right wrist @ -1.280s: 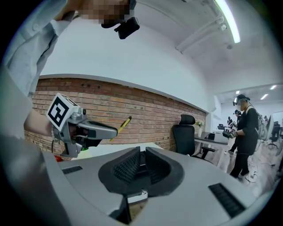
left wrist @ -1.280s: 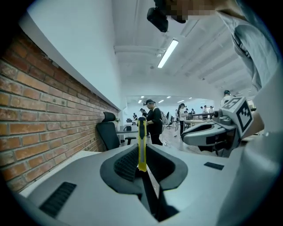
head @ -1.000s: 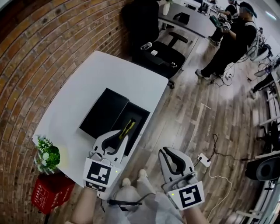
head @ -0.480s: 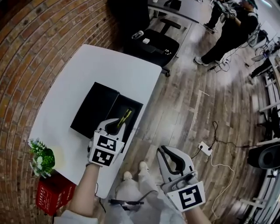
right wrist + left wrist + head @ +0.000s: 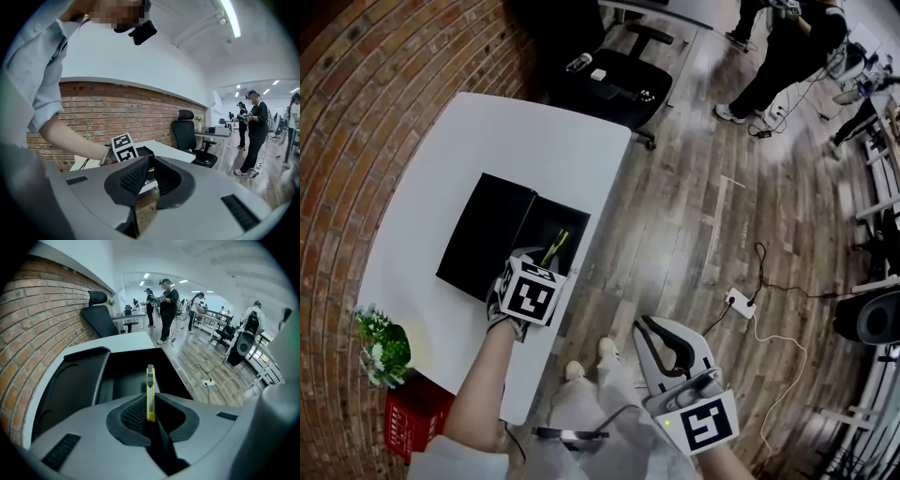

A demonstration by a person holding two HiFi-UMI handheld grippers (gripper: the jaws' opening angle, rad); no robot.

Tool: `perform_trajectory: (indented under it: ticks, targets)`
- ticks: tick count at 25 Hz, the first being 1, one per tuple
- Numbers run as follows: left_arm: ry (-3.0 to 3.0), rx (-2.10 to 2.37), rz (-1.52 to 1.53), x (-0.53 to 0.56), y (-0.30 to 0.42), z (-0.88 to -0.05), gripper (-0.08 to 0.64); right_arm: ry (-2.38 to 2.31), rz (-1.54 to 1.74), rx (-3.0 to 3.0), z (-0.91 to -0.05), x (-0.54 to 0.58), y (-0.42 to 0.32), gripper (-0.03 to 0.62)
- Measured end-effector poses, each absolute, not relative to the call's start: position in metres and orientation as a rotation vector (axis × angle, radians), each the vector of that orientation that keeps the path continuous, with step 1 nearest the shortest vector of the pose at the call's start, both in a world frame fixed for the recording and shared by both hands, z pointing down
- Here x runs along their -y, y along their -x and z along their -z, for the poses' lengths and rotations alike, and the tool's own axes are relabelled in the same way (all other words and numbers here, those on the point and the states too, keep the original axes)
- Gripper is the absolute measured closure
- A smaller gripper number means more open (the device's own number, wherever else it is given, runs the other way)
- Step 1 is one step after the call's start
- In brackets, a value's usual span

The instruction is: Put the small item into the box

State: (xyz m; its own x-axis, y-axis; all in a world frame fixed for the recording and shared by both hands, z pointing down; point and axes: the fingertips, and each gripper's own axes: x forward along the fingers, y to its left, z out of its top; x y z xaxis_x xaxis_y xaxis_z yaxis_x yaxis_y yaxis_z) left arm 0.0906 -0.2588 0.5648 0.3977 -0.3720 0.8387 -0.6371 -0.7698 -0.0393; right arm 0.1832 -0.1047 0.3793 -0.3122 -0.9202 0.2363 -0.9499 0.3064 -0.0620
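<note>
We're carrying the left gripper [image 5: 546, 259] forward, clamped on the yellow knife [image 5: 150, 391], so its tip is now hanging over the open box [image 5: 123, 363], ready for lowering, while the right gripper [image 5: 645, 326] is idling closed, empty.

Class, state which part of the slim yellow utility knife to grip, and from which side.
The yellow utility knife: rear end, across the flat sides, approaching along its length as the left gripper does: the thin flat body seats between the jaws, its tip free over the black box.
</note>
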Motion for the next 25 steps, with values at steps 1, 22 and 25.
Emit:
perform_trajectory:
  ticks: [1, 22, 25]
  targets:
    - [-2.356, 0.874, -1.339, 0.258, -0.091, -0.569, 0.494, -1.744, -0.290, 2.406, -0.381, 0.104, -0.185, 0.529]
    - [-2.396, 0.860, -1.302, 0.254, -0.095, -0.549, 0.436, -1.688, -0.264, 2.432, -0.378, 0.113, -0.170, 0.529]
    - [-2.446, 0.946, -1.217, 0.253, -0.084, -0.522, 0.498, -1.652, -0.216, 2.453, -0.370, 0.116, -0.158, 0.529]
